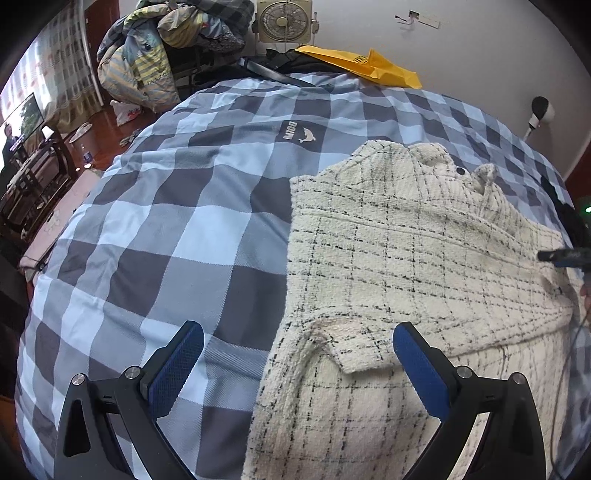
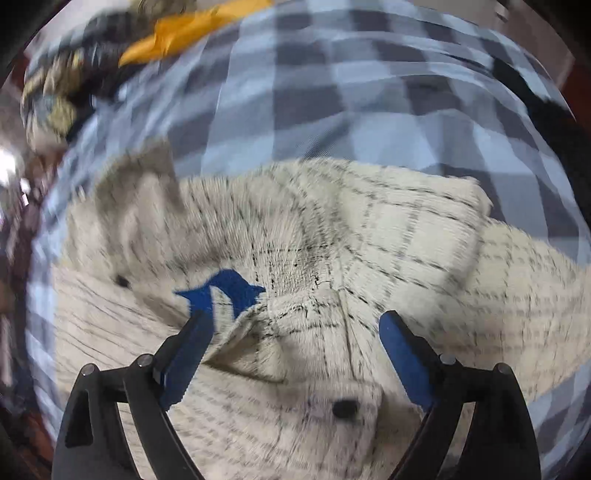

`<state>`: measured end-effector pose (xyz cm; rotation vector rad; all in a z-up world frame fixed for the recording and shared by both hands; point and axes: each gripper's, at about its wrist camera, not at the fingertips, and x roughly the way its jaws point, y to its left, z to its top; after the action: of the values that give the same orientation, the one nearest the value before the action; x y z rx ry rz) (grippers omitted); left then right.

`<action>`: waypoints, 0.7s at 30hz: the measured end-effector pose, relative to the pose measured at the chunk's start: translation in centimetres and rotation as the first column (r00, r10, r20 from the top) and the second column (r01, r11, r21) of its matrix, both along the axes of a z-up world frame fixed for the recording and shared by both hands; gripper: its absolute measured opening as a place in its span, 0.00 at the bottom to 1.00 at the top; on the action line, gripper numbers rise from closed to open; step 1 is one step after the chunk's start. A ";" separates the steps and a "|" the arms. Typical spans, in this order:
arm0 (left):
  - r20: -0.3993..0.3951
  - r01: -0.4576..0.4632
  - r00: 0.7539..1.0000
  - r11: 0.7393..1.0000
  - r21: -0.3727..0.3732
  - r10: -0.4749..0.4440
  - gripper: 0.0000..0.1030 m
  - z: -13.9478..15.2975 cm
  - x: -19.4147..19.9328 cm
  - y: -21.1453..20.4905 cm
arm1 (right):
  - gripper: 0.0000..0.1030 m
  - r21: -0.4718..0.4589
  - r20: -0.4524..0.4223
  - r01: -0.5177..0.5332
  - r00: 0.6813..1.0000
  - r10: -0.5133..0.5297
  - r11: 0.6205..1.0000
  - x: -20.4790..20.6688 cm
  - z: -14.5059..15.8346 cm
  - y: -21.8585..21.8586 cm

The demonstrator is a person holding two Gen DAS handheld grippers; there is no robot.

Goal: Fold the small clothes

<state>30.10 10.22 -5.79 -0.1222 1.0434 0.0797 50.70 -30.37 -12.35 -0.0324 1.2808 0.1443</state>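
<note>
A small cream jacket with a thin black check lies on the blue and grey checked bedspread, collar at the far end, partly folded over itself. My left gripper is open and empty, low over the jacket's near left edge. The right gripper's tip shows at the jacket's right edge. In the blurred right wrist view, my right gripper is open just above the jacket, near its collar and a dark button. A blue patch shows beyond the left finger.
A yellow bag and dark items lie at the bed's far end. A pile of bedding and a box fan stand behind it. A TV and wooden furniture are at the far left, over red floor.
</note>
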 end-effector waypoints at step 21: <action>0.008 -0.020 1.000 1.000 0.015 0.019 1.00 -0.6 -0.3 0.4 | 0.08 -0.079 0.237 -0.076 0.967 0.093 0.994 -1.0 4.7 2.4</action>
<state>29.80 10.57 -6.41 -0.1191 1.0340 0.1045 49.69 -28.01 -7.69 -0.1602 1.0417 0.1644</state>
